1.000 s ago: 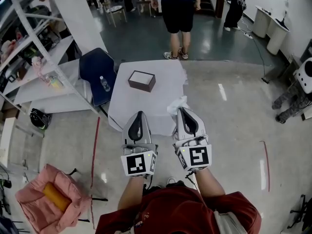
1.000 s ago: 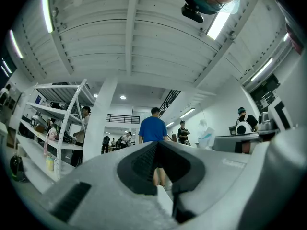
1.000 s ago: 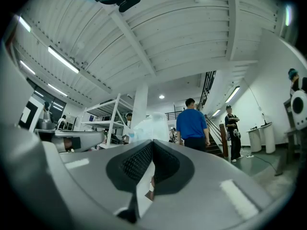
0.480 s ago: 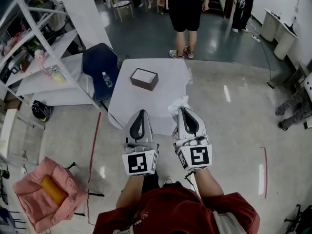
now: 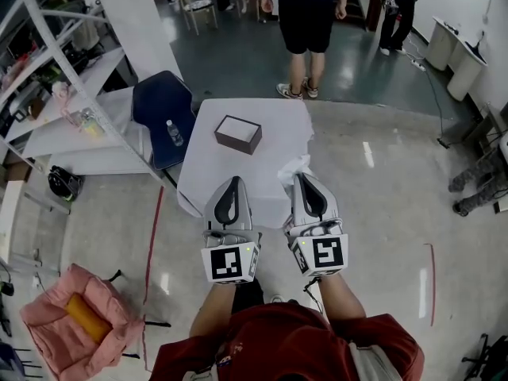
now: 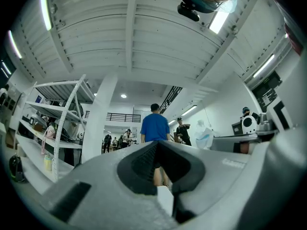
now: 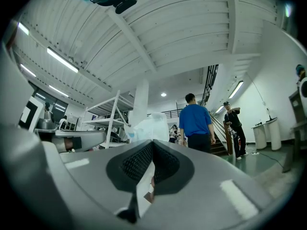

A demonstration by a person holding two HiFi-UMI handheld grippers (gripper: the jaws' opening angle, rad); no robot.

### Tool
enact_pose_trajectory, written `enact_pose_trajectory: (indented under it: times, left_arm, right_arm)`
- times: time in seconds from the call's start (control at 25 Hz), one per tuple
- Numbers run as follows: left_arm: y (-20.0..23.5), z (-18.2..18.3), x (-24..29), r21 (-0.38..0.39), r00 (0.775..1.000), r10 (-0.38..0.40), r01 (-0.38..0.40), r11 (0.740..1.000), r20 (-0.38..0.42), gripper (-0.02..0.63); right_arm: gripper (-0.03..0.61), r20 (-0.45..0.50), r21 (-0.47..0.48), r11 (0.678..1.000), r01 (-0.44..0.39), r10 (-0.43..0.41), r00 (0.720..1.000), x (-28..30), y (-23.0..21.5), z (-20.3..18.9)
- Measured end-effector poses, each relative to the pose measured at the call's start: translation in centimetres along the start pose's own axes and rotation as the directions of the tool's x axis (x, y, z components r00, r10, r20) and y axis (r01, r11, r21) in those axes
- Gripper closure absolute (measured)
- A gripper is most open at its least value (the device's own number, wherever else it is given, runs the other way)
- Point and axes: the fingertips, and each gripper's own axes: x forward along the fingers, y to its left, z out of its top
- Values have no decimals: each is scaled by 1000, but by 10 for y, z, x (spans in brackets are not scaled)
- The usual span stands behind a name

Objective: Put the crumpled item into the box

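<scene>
Over the last second the desk and the box slid a little toward 3 o'clock in the head view, and the pink bag sank slightly toward 6 o'clock. Both claws kept their places over the near edge of the desk.

The left claw was shut with nothing in it. In the left gripper view its two pads met at the tip, and only the legs of a person in a blue shirt showed through the loop behind them. The right claw was pinched on the crumpled item, a pale, thin wad that stuck out at 11 o'clock from its tip. In the right gripper view the wad rose just past the closed tip, with a white strip of it caught between the pads.

The box, dark-sided with a white top, lay on the desk at 12 o'clock from the left claw, well apart from both claws and from the crumpled item.

Each claw carried a cube with a square black-and-white marker, a code pattern rather than letters. A blue chair stood at 9 o'clock from the desk with a small bottle on it, its label too small to read. A yellow roll lay in the pink bag.
</scene>
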Motion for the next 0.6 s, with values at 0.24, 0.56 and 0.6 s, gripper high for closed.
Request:
enact_pose_trajectory:
  times: [0.24,0.56,0.6]
  left_arm:
    - [43,-7,32,-4,1000,-1,1,1000,1,611]
    - [105,-20,63,-15,1000,15,-15,1000,2,611]
    - [115,-20,67,-18,1000,16,-16,1000,1,611]
  right_arm:
    - [575,-14,-10,1000,-5,5,1000,52,14,-9]
    - [575,-32,-24,999,-26,25,999,117,42,-26]
    - [575,-33,-26,999,-26,25,999,126,47,-27]
